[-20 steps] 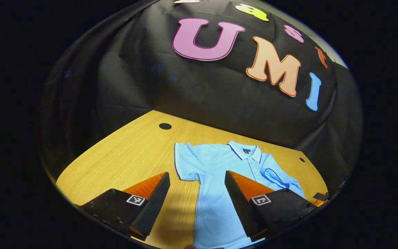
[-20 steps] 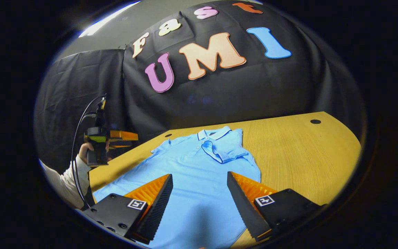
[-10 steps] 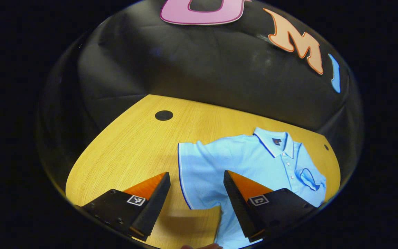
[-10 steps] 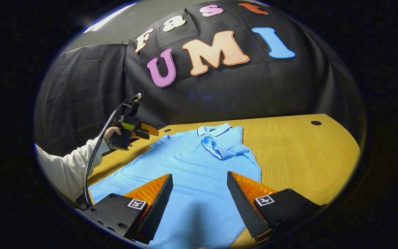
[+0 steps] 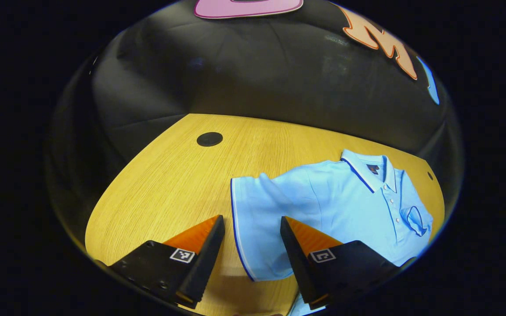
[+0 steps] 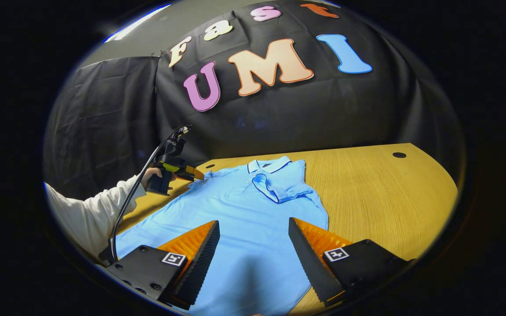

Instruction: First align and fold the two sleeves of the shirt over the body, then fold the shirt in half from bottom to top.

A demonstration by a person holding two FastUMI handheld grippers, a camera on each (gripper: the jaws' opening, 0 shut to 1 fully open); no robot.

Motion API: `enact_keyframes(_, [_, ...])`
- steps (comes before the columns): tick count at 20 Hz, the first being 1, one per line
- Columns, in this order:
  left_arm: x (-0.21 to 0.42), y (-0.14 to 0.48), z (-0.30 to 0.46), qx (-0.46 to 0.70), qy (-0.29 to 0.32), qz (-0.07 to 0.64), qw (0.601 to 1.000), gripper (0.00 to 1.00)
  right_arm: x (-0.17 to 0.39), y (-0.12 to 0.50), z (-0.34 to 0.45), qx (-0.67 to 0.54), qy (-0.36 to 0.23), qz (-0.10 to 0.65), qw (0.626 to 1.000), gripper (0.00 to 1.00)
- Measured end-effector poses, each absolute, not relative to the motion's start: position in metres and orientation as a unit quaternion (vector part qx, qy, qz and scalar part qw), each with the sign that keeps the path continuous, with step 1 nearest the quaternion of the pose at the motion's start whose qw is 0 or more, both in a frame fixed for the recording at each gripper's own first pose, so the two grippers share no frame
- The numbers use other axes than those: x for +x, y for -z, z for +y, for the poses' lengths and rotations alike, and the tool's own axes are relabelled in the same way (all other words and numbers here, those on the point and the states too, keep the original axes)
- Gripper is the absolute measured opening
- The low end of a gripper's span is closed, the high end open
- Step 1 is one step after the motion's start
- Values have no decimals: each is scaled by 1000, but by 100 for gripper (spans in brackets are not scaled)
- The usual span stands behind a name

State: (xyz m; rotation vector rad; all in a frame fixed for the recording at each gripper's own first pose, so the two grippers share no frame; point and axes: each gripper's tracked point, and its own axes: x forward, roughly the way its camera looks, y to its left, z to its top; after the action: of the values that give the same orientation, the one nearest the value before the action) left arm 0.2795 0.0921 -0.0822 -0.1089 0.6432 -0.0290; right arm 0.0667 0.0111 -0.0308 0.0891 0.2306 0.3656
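Observation:
A light blue polo shirt (image 6: 244, 219) lies flat on the wooden table (image 6: 380, 197), collar toward the wall. Its right sleeve (image 6: 286, 188) is folded over the chest. The other sleeve (image 5: 257, 228) lies spread out on the table. My left gripper (image 5: 251, 259) is open, low over that sleeve's dark-trimmed cuff, with the cuff edge between its fingers. In the right gripper view, the left gripper (image 6: 182, 171) sits at the shirt's shoulder, held by a hand with a white sleeve (image 6: 86, 210). My right gripper (image 6: 253, 259) hovers open above the shirt's lower body.
The table (image 5: 165, 184) has a round dark cable hole (image 5: 209, 139) at its far left and another hole (image 6: 399, 155) at the far right. Black cloth closes the back and the sides. Bare wood lies to the right of the shirt.
My left gripper has moved forward and left toward the spread sleeve, and the cuff now lies between its fingers, which stand slightly narrower. The right gripper has stayed almost still.

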Motion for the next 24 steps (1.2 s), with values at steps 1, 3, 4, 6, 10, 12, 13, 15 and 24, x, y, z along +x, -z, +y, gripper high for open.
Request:
enact_keyframes(1, [281, 83, 93, -50, 14, 317, 947, 80, 67, 31, 11, 44, -181, 115, 976, 98])
enact_keyframes(3, [282, 86, 94, -47, 11, 319, 947, 76, 68, 31, 11, 46, -182, 116, 975, 98])
enact_keyframes(4, [282, 86, 91, -49, 14, 316, 947, 70, 66, 31, 11, 46, -183, 116, 975, 98])
enact_keyframes(6, [282, 87, 91, -49, 20, 313, 948, 64, 66, 31, 11, 46, -184, 114, 975, 98])
enact_keyframes(10, [281, 86, 90, -37, 38, 309, 949, 53, 67, 32, 12, 47, -184, 112, 975, 98])
enact_keyframes(12, [280, 84, 85, -44, 45, 306, 950, 36, 68, 31, 10, 48, -184, 112, 975, 98])
enact_keyframes(13, [281, 84, 82, -43, 52, 302, 951, 18, 69, 31, 10, 48, -184, 112, 975, 98])
enact_keyframes(15, [280, 83, 82, -26, 56, 296, 953, 7, 66, 30, 11, 47, -184, 111, 976, 98])
enact_keyframes(24, [272, 33, 56, -11, 86, 241, 967, 0, 66, 32, 12, 43, -184, 110, 976, 98])
